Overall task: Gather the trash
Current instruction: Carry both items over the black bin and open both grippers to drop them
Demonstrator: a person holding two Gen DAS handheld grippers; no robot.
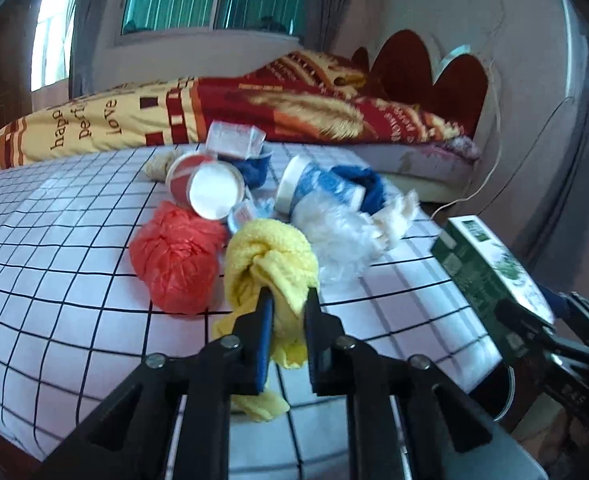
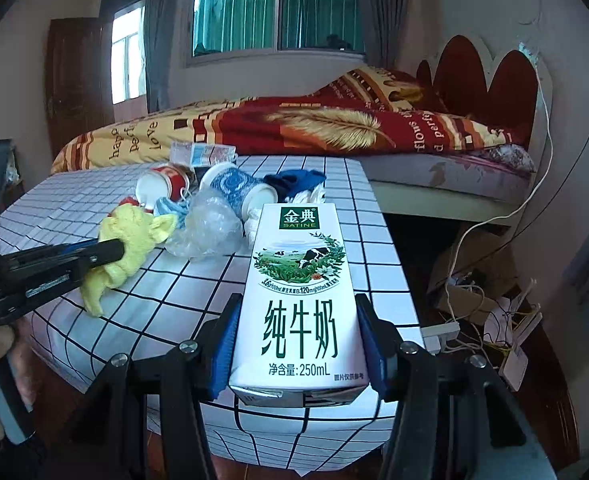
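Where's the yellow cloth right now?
The yellow cloth is clamped in the left gripper above the near part of the checked table, with the red bag on its left and the clear bag on its right.

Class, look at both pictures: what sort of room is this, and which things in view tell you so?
Most likely a bedroom in a home. A bed with a patterned quilt and padded headboard stands behind the checked table, beneath a curtained window.
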